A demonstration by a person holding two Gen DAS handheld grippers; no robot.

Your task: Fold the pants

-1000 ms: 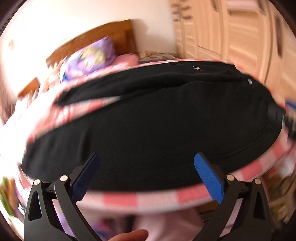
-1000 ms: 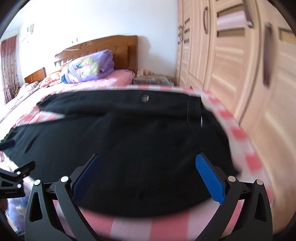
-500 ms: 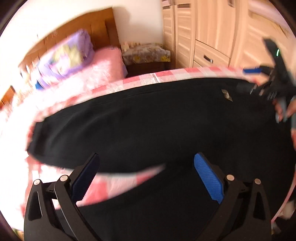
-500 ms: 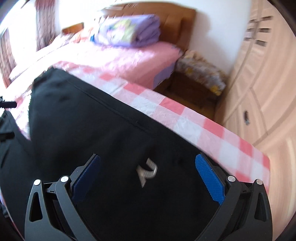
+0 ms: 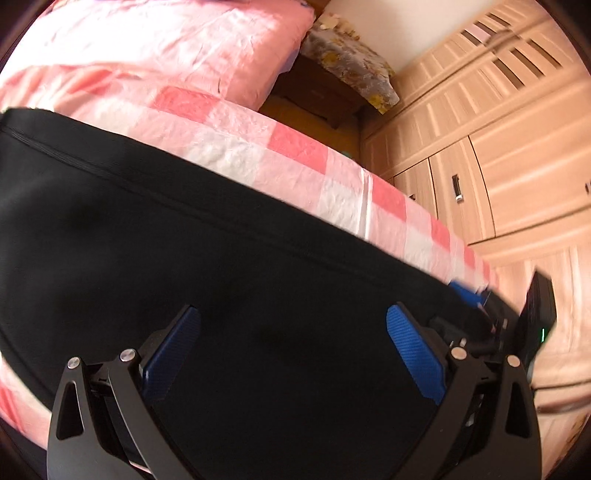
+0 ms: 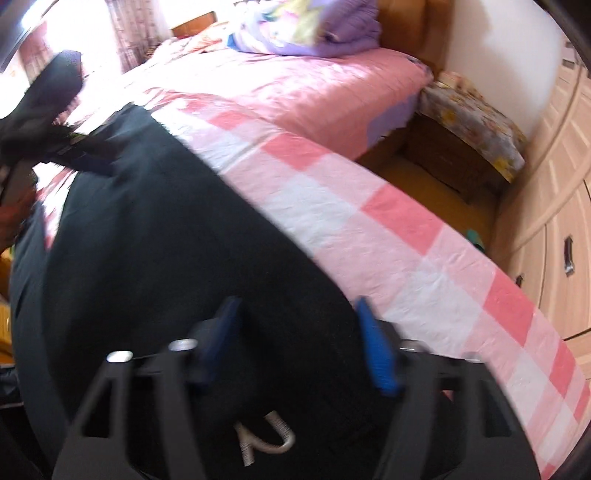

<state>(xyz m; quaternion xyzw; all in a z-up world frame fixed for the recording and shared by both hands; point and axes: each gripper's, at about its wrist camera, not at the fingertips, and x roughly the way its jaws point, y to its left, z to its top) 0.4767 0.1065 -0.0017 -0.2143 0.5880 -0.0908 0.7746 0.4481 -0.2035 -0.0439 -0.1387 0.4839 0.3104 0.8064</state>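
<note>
Pants (image 5: 221, 295) of plain black cloth fill most of the left wrist view, spread flat on a pink-and-white checked sheet (image 5: 295, 155) that covers the surface under them; a long seam runs along their far edge. Above the dark cloth hangs the left tool (image 5: 291, 354), its blue pads (image 5: 413, 354) spread wide with nothing clamped between them, only the pants lying below. At the right edge of this view the right tool (image 5: 476, 306) shows partly, blurred, at the pants' edge. Beyond the sheet stand a pink bed (image 5: 166, 48), a small stand under a flowered cover (image 5: 351, 62) and pale wooden wardrobe doors (image 5: 498, 147). In the right wrist view the pants (image 6: 166, 240) lie the same way on the checked sheet (image 6: 388, 240), and a pale stitched logo (image 6: 266, 439) shows on the cloth near the bottom. The right tool (image 6: 295, 343) is closing, its blue pads (image 6: 376, 350) drawn partway together with black cloth between them; whether they press on it yet I cannot tell, since the picture is smeared. At the far left the left tool (image 6: 55, 122) appears over the pants' other end. A folded purple quilt (image 6: 306, 29) lies on the pink bed (image 6: 295, 85) behind.
</note>
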